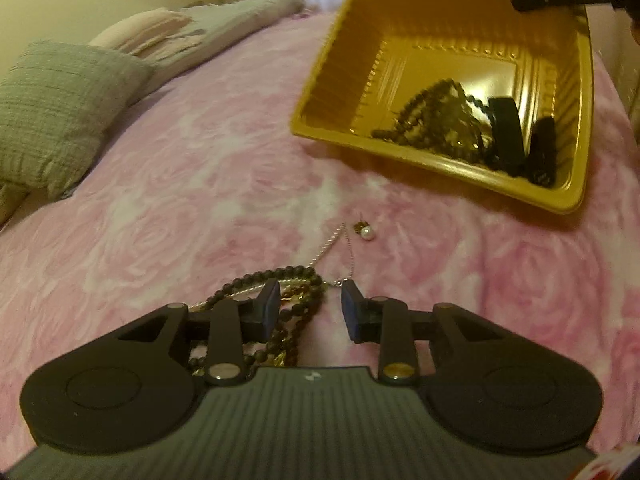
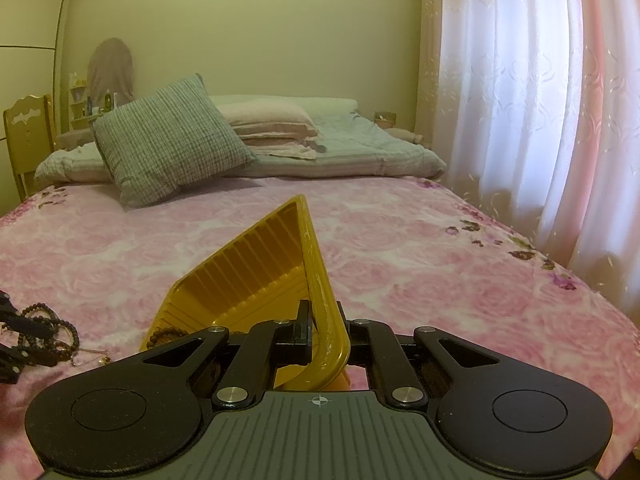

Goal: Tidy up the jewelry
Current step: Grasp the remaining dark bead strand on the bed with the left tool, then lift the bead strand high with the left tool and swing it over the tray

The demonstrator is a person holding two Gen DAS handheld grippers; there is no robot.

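The left gripper (image 1: pixel 310 308) is reaching low over the pink rose-patterned bed cover (image 1: pixel 160 200). Its two black fingers (image 1: pixel 267 312) are standing wide apart, with nothing squeezed between them. A pile of dark brown bead necklaces and gold chains (image 1: pixel 288 304) is lying on the cover under and around the left finger. Some beads are sitting in the gap, but the pads are not pinching them. A thin silver chain (image 1: pixel 332 246) is trailing away from the pile. Just past it, a small white pearl earring (image 1: pixel 365 232) is lying alone on the cover.

The right gripper (image 2: pixel 323 326) is pointing along the bed toward the pillows. Its fingers are pressed close together on the rim of the yellow plastic tray with ribbed walls (image 2: pixel 324 280), and it is holding that side up. The tray (image 1: pixel 320 92) is tipping, with one edge resting on the cover and the gripped side lifted. In the left wrist view the black tip of the right gripper is showing at the tray's top corner.

Inside the tray, a string of dark round beads (image 1: pixel 424 116) is bunching up near the low side. Two black blocky things (image 1: pixel 508 132) are leaning beside the beads; I cannot tell what they are.

A grey-green knitted cushion (image 2: pixel 168 140) is sitting far up the bed, well apart from the tray. White curtains (image 2: pixel 520 100) are hanging on the right.
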